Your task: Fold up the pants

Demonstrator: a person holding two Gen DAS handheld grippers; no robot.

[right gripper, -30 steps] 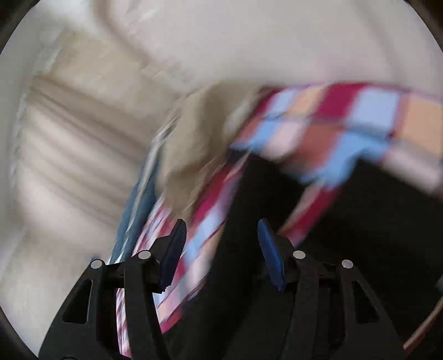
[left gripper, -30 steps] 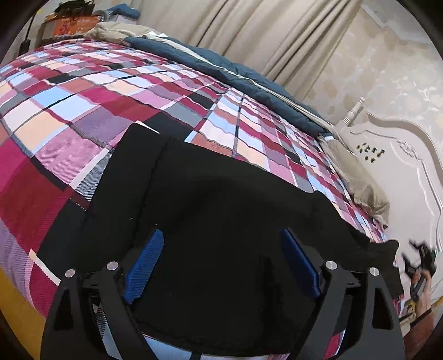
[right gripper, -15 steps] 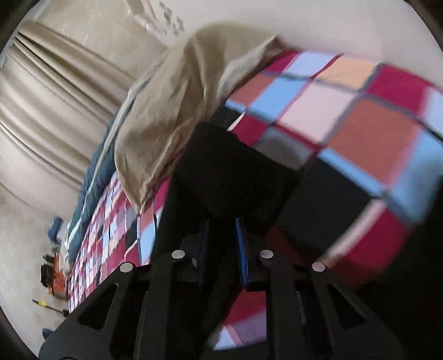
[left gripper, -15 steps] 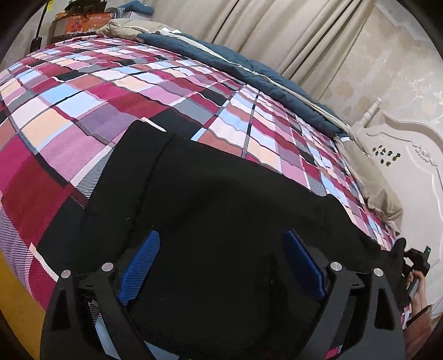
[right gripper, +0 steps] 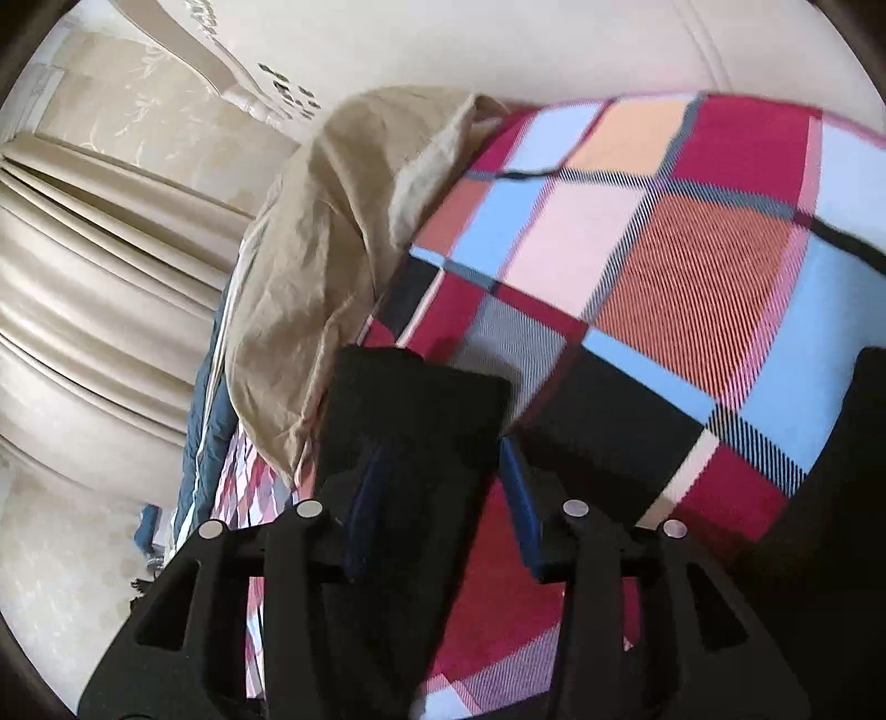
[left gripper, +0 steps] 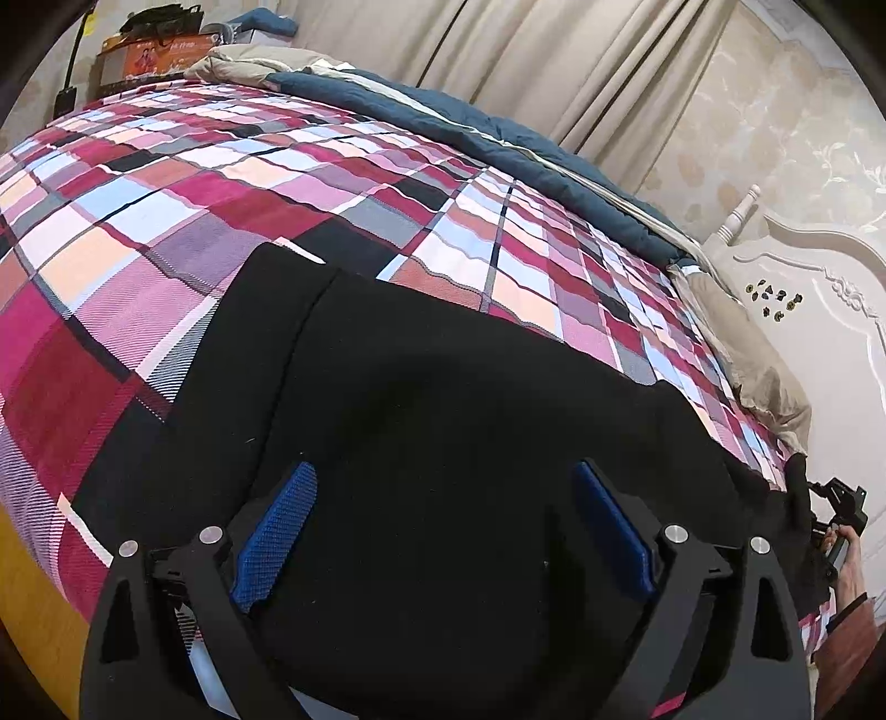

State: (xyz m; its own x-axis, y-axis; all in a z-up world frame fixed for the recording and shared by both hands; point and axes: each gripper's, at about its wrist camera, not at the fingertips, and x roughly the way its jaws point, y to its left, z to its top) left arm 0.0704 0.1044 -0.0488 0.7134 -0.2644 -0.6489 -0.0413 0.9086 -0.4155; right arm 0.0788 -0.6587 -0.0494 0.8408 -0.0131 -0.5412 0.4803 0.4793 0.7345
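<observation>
Black pants (left gripper: pixel 432 421) lie spread across the near side of a plaid bedspread (left gripper: pixel 277 188). My left gripper (left gripper: pixel 443 526) is open, its blue pads wide apart, hovering just over the pants' near part. In the right wrist view the end of the pants (right gripper: pixel 415 410) sits between my right gripper's (right gripper: pixel 443 465) blue pads. The jaws stand partly apart around the cloth, which fills most of the gap. The right gripper also shows far right in the left wrist view (left gripper: pixel 830 504), at the pants' far end.
A beige pillow (right gripper: pixel 326 266) lies by the white headboard (left gripper: pixel 819 288). A blue quilt (left gripper: pixel 498 138) runs along the bed's far side before beige curtains (left gripper: pixel 526 61). A box (left gripper: pixel 155 50) stands past the bed's far end. The bed's wooden edge (left gripper: pixel 27 609) is at lower left.
The right gripper swung to the pants' end, closed on it half a second ago, and its jaws now stand wider. The left gripper stayed open, drifting slightly over the pants.
</observation>
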